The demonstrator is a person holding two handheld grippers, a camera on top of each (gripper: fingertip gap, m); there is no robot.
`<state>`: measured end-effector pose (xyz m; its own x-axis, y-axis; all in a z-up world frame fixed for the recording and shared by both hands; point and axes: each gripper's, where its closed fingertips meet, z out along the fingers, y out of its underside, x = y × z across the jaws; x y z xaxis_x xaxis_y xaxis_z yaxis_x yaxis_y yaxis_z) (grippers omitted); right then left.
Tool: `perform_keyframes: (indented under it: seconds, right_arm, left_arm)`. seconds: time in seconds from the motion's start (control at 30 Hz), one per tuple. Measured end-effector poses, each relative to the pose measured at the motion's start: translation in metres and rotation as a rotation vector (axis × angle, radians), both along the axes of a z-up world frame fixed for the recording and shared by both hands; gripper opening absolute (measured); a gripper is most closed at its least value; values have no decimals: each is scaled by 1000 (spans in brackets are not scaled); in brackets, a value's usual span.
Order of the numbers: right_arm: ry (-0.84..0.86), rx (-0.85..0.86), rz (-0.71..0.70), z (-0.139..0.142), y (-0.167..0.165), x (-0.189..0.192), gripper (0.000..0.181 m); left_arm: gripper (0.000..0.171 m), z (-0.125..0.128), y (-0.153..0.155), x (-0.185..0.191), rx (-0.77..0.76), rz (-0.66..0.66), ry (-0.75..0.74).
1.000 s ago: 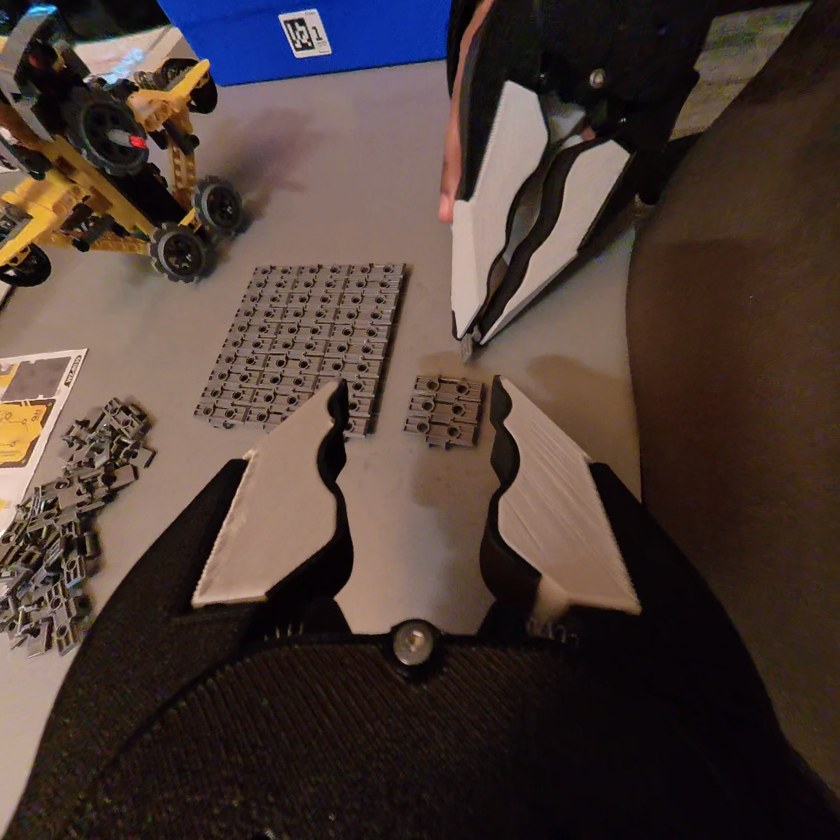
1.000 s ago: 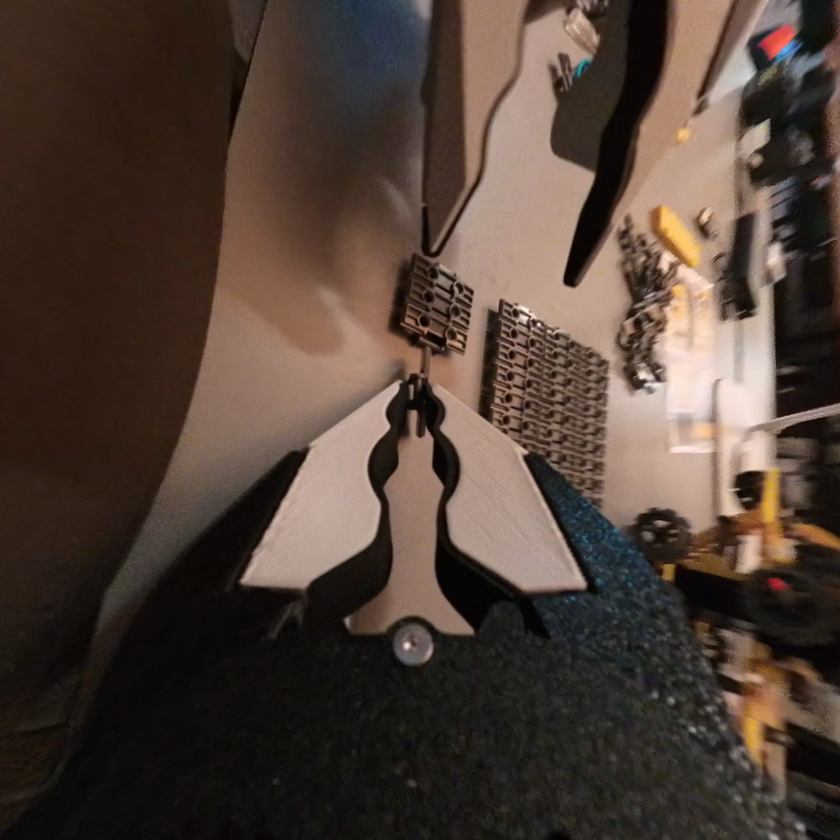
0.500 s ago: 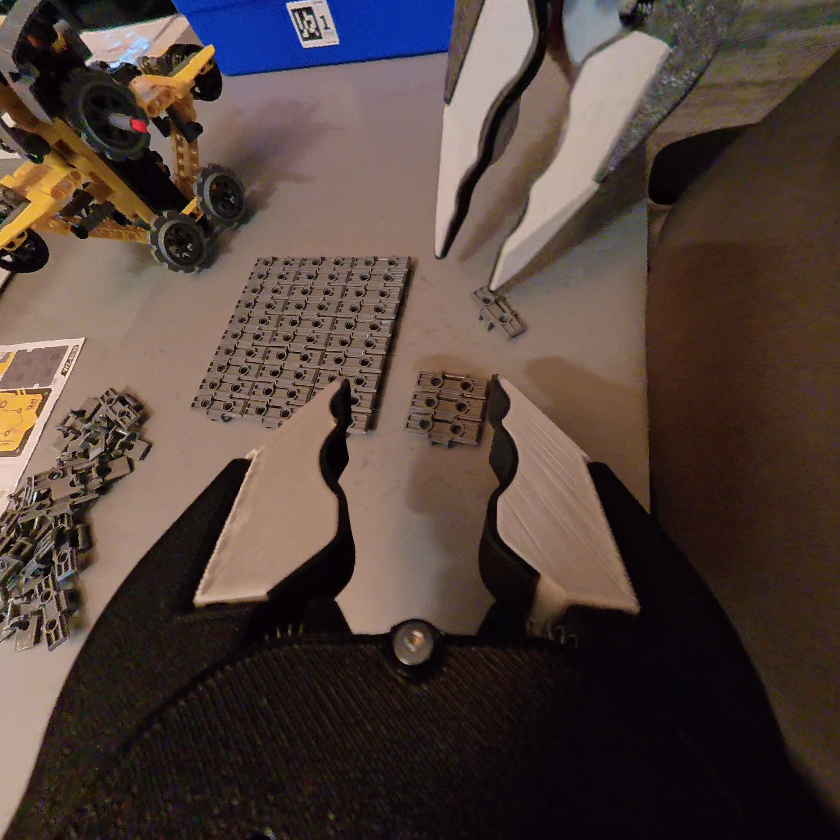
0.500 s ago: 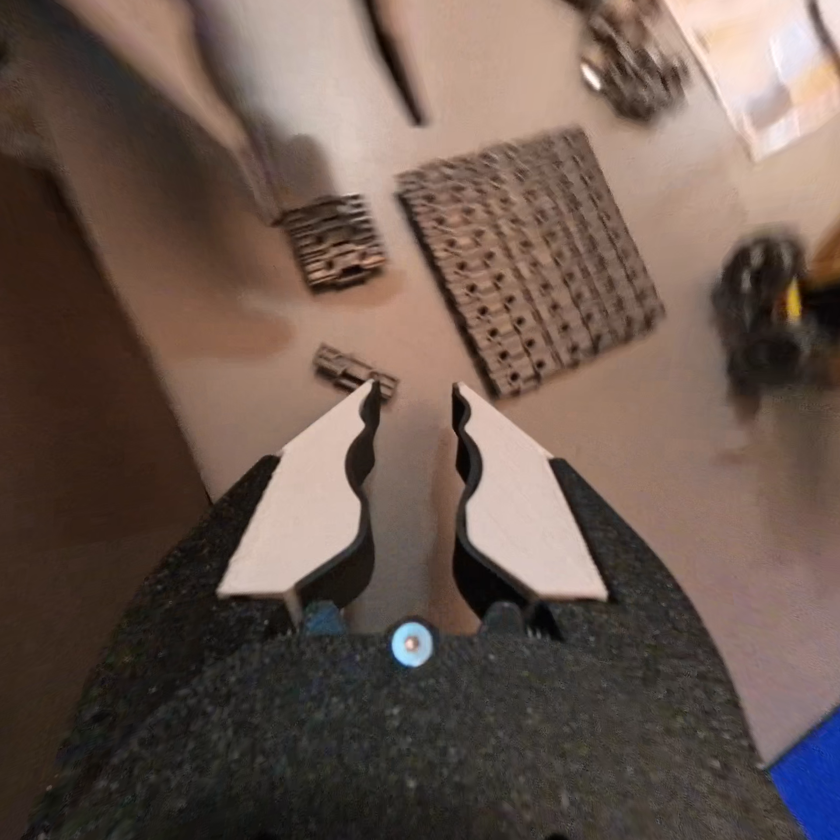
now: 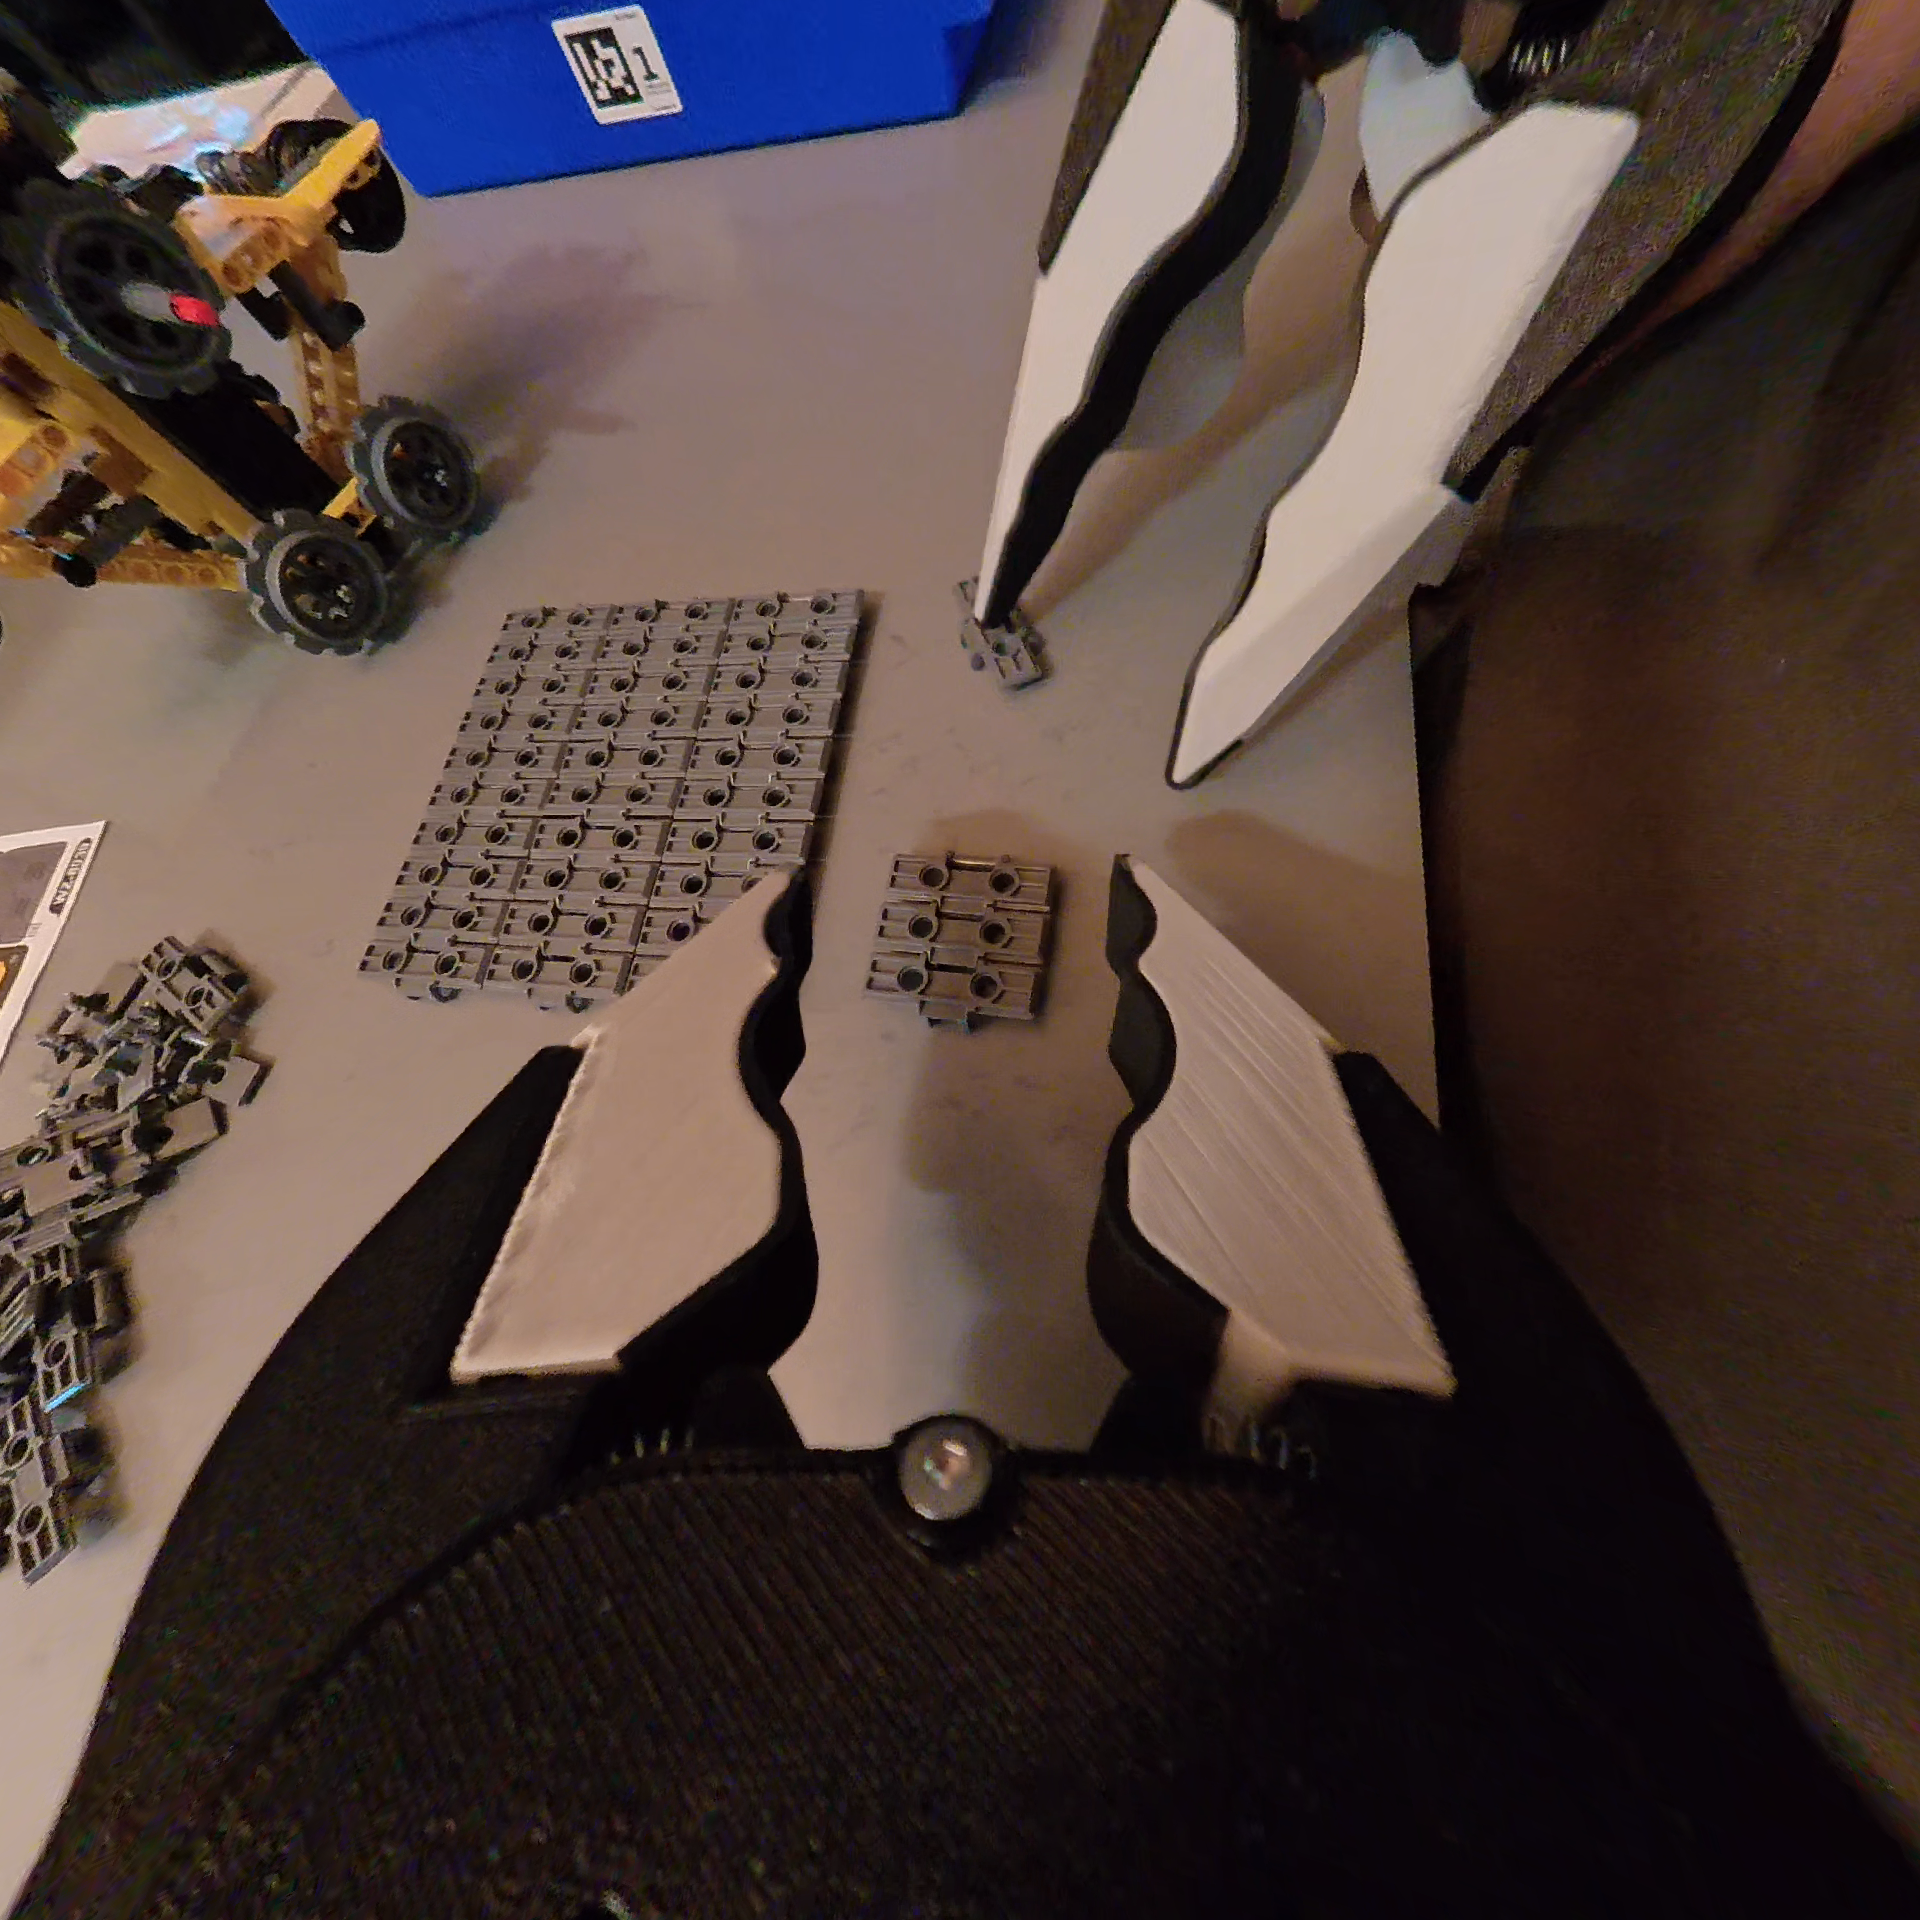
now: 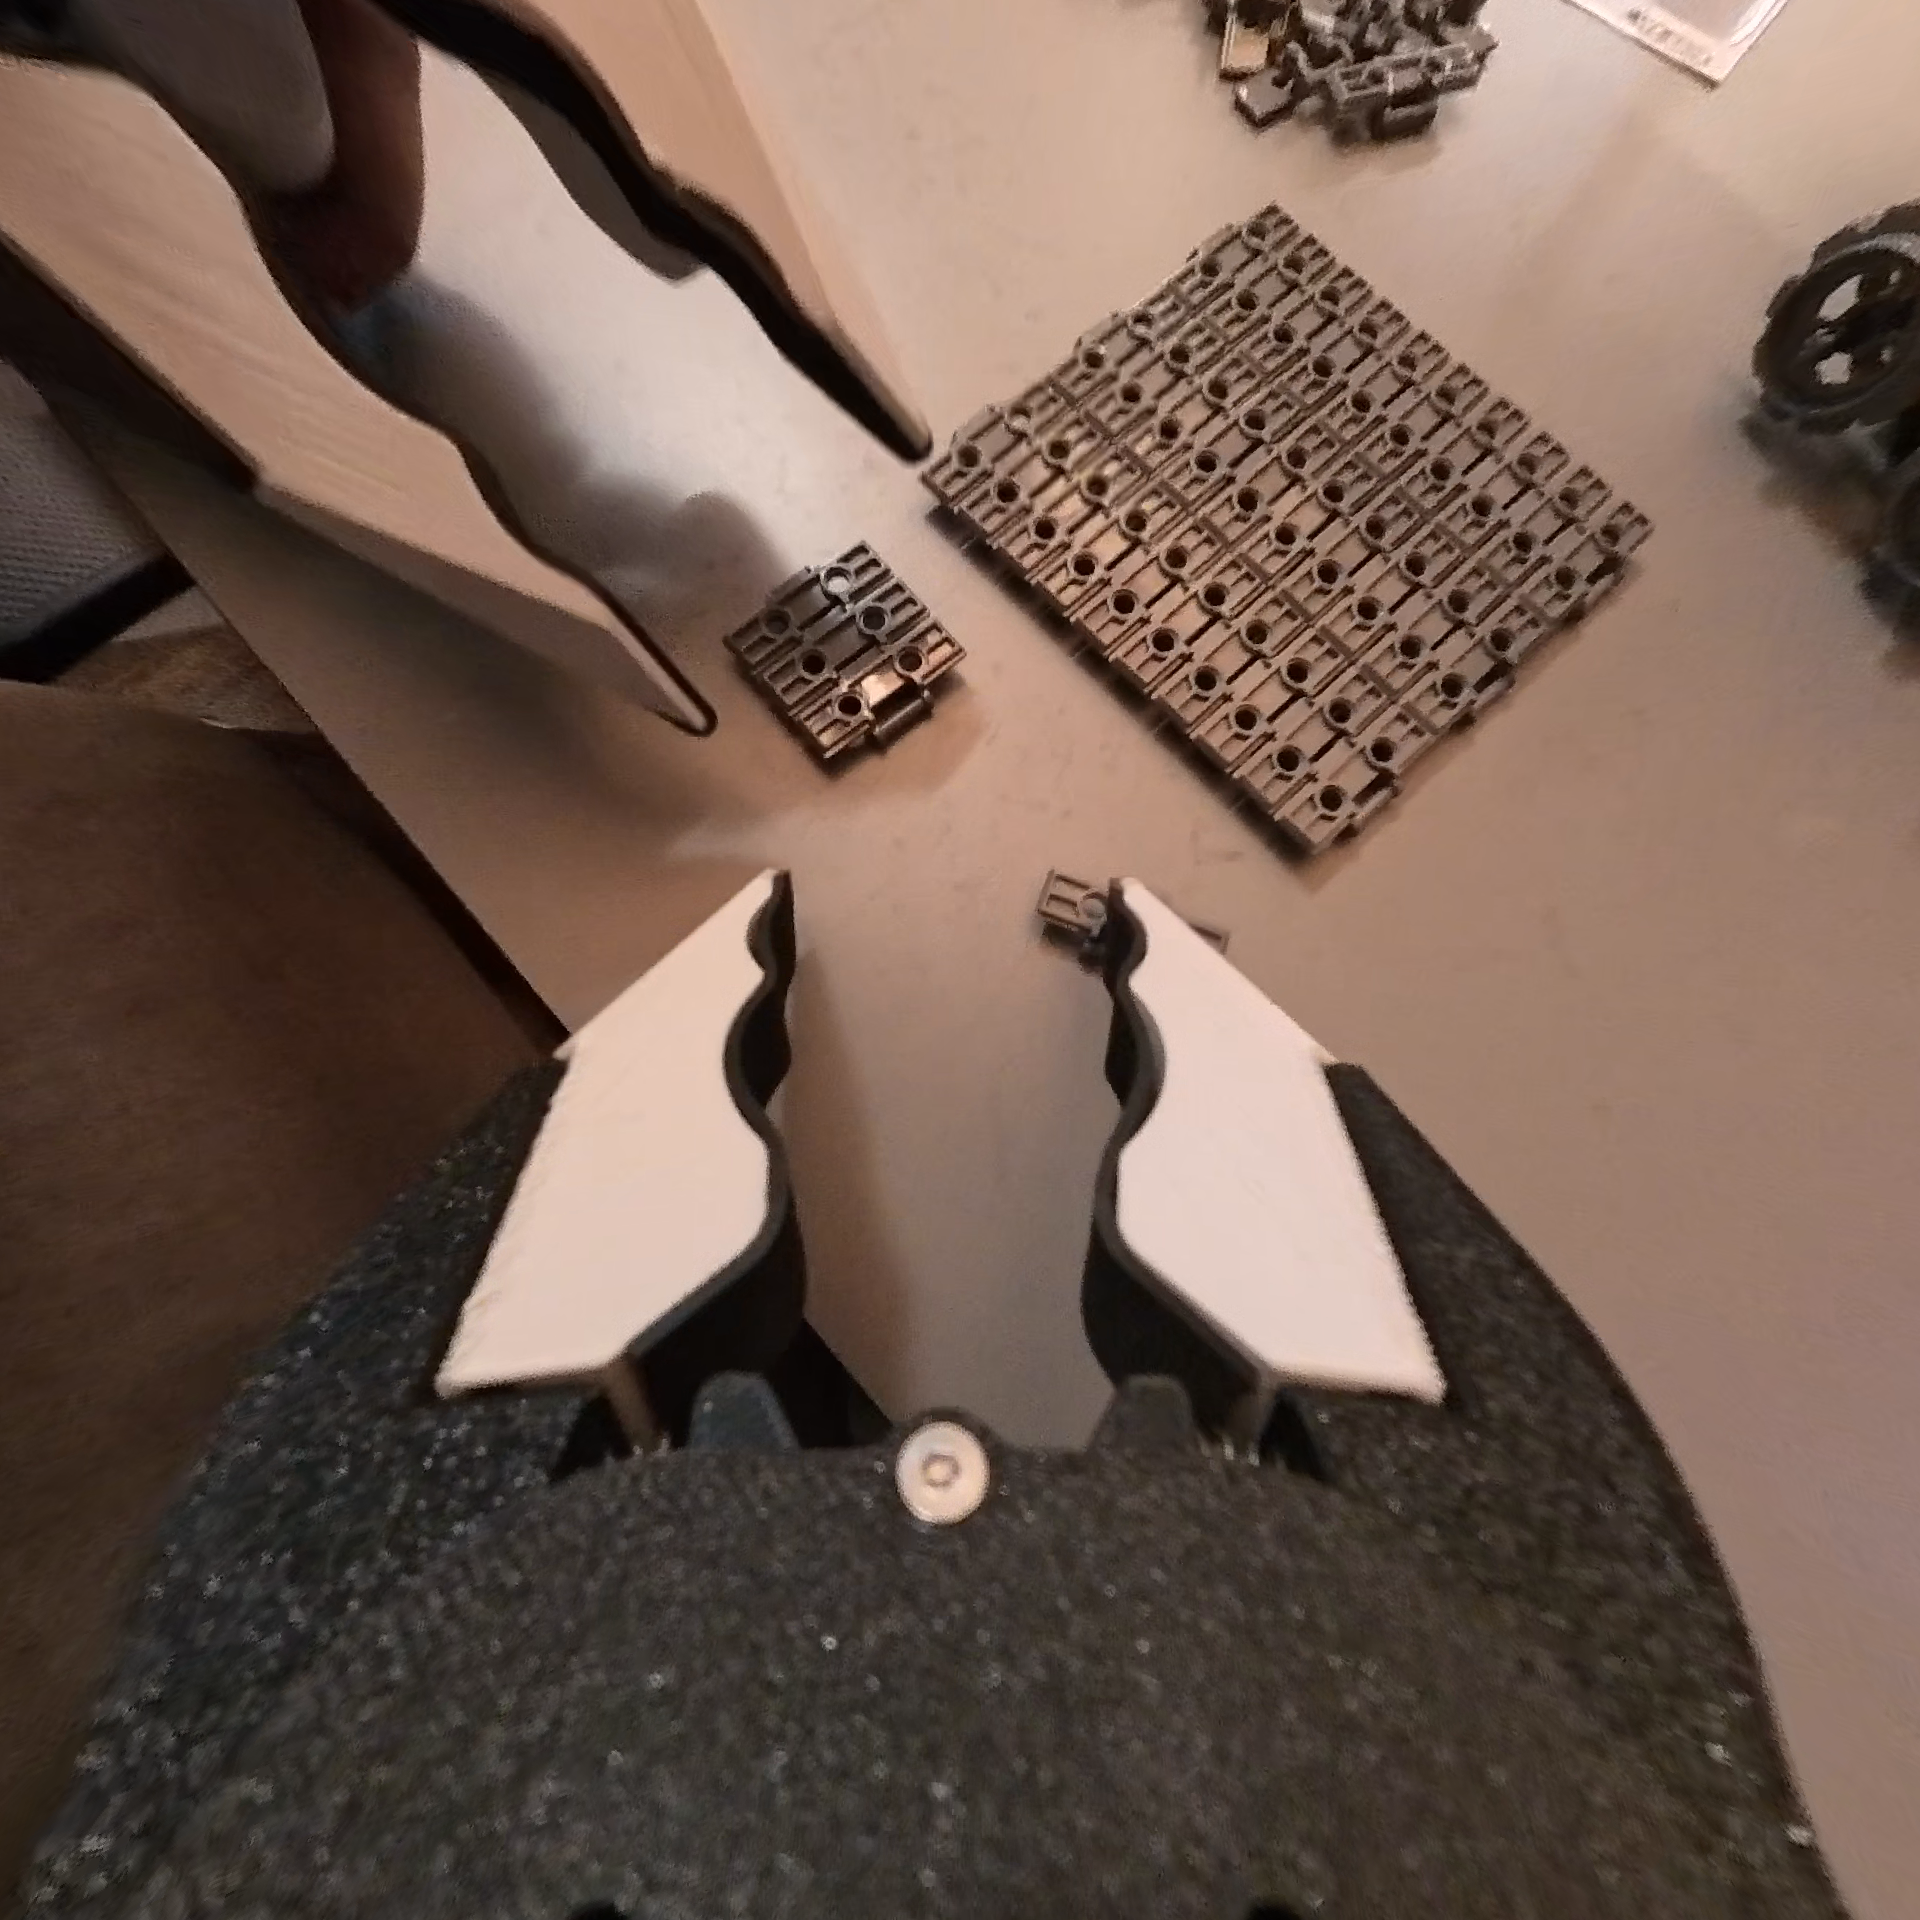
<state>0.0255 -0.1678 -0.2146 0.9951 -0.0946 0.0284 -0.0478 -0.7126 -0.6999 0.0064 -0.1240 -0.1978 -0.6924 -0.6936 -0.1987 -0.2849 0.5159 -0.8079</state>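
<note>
My left gripper (image 5: 956, 878) is open and empty, its tips on either side of a small grey block of linked track pieces (image 5: 961, 940) on the grey table (image 5: 727, 416). That block also shows in the right wrist view (image 6: 847, 649). A large grey mat of linked track pieces (image 5: 634, 790) lies to its left and shows in the right wrist view (image 6: 1288, 520). My right gripper (image 6: 951, 894) is open and empty. A single loose grey track link (image 6: 1075, 902) lies on the table against its right fingertip, and shows in the left wrist view (image 5: 1003, 644).
A yellow and black wheeled brick vehicle (image 5: 187, 395) stands at the far left. A blue bin (image 5: 644, 73) is at the back. A heap of loose grey links (image 5: 94, 1164) and a printed sheet (image 5: 42, 894) lie at the left. A dark brown surface (image 5: 1683, 935) borders the table's right edge.
My right gripper was shut on a track link near the small block. It opened, let the link drop onto the table, and swung away to the far side. My left gripper stayed put.
</note>
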Motion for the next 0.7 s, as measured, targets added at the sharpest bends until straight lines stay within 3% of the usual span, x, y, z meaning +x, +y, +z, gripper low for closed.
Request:
perform_keyframes:
  seconds: [0.17,0.43,0.7]
  right_arm:
    - [-20,51,-71,18,-5,20,58]
    - [40,22,-126,-6,-8,28,60]
    - [-2,4,-60,-11,-2,27,40]
  left_arm:
    - [56,-4,0,0,8,3,8]
    - [56,-7,1,4,15,17,16]
    - [59,-12,3,6,34,31,43]
